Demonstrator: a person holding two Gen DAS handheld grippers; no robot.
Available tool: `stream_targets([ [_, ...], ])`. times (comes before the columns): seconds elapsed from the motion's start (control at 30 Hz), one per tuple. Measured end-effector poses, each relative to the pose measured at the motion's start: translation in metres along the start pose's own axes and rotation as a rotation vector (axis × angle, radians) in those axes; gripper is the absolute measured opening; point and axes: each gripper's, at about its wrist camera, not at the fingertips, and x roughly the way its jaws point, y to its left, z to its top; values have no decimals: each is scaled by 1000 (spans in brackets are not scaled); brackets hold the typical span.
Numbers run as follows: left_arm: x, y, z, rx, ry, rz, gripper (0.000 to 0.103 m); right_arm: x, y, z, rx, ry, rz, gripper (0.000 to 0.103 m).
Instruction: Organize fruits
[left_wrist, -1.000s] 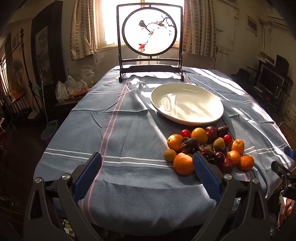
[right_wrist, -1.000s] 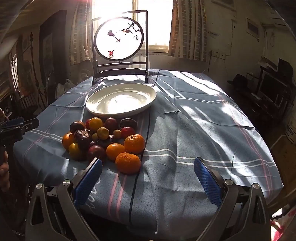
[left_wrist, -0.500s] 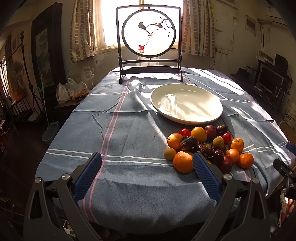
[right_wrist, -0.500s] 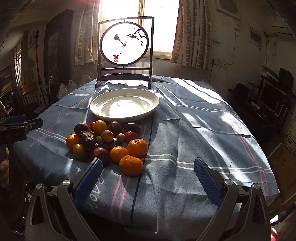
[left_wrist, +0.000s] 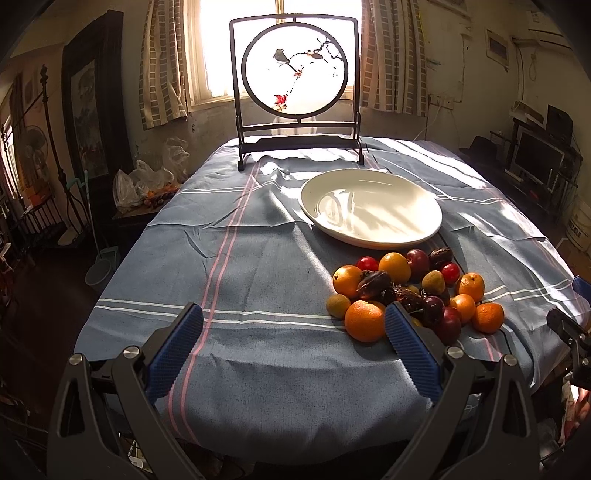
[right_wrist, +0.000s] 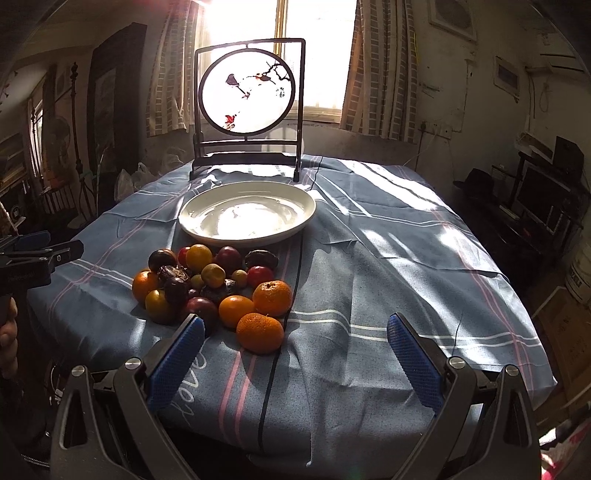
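A: Both your grippers hang wide apart and empty at the near edge of the surface (left_wrist: 258, 266). The left gripper (left_wrist: 293, 347) sits to the left of the fruit pile (left_wrist: 406, 291); the right gripper (right_wrist: 295, 354) sits to the right of the pile, its left finger almost against the near plum (right_wrist: 201, 308).

B: And the pile itself?

A: It lies on the cloth just in front of the plate (right_wrist: 247, 218), which is bare. Oranges ring the near side, with plums, dates and small yellow fruit packed in the middle, all touching.

B: So what can go wrong for you here?

A: Mostly rolling. The fruit is round and leaning on its neighbours, so if you pull one from the middle, the rest will likely shift. The near orange (right_wrist: 259, 332) sits close to the surface's edge, where the cloth drops away; nudge it with a finger and it may go over.

B: Anything else?

A: The dates look soft, so clamping hard would probably squash them. The cloth is wrinkled and could drag if a finger catches it. And your grippers flank the same pile, so reaching in together risks a clash.
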Motion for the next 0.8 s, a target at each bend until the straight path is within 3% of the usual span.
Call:
stream_targets([
  [0.8,1,-1,-6,5,2,0,96,0,4,-3,1,13,23,99],
])
